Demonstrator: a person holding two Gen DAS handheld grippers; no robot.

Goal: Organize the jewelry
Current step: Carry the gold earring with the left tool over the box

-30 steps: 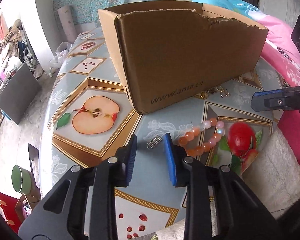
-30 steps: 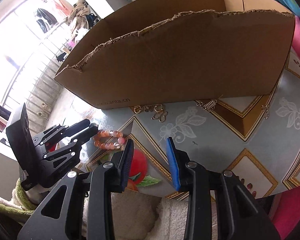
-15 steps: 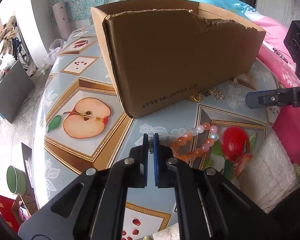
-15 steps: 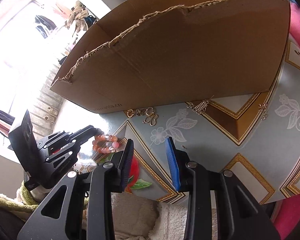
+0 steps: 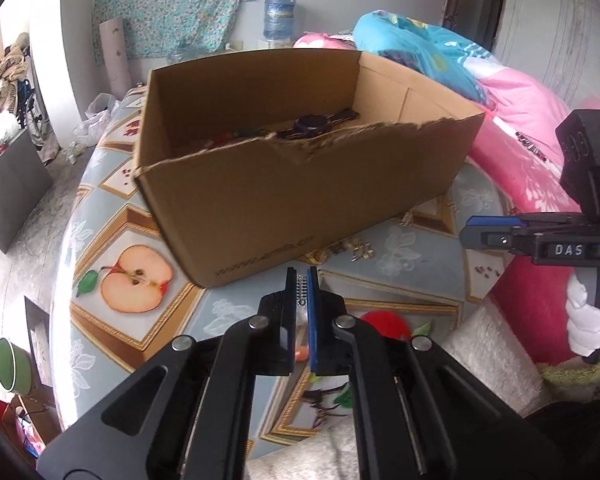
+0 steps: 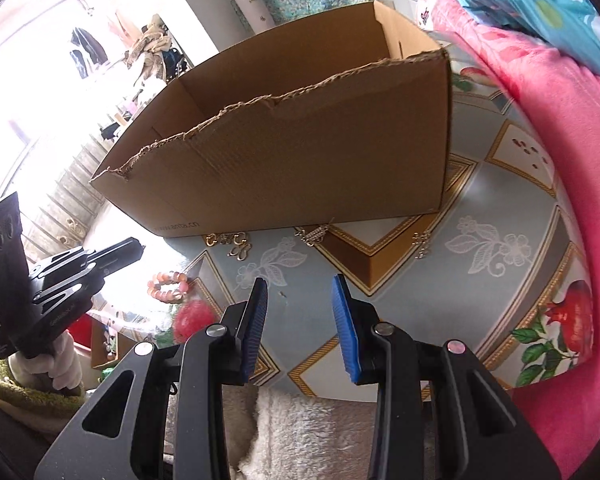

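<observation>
My left gripper (image 5: 302, 280) is shut on a small silver rhinestone piece (image 5: 301, 290), held above the table just in front of the cardboard box (image 5: 300, 184). Inside the box lie a dark watch (image 5: 314, 123) and other jewelry. My right gripper (image 6: 299, 286) stands open and empty over the table. Gold clasps (image 6: 232, 242), a silver piece (image 6: 314, 235) and another small silver piece (image 6: 422, 242) lie along the box's front. A pink bead bracelet (image 6: 168, 286) lies near the left gripper (image 6: 134, 250) in the right wrist view.
The round table (image 5: 112, 216) has a fruit-pattern cloth. Pink and blue bedding (image 5: 512, 92) is heaped to the right. A fluffy white towel (image 6: 300, 432) lies at the near edge. A green pot (image 5: 10, 364) sits on the floor to the left.
My left gripper closed on the silver piece and lifted it off the table, so the box's inside now shows. The right gripper shifted a little, still open.
</observation>
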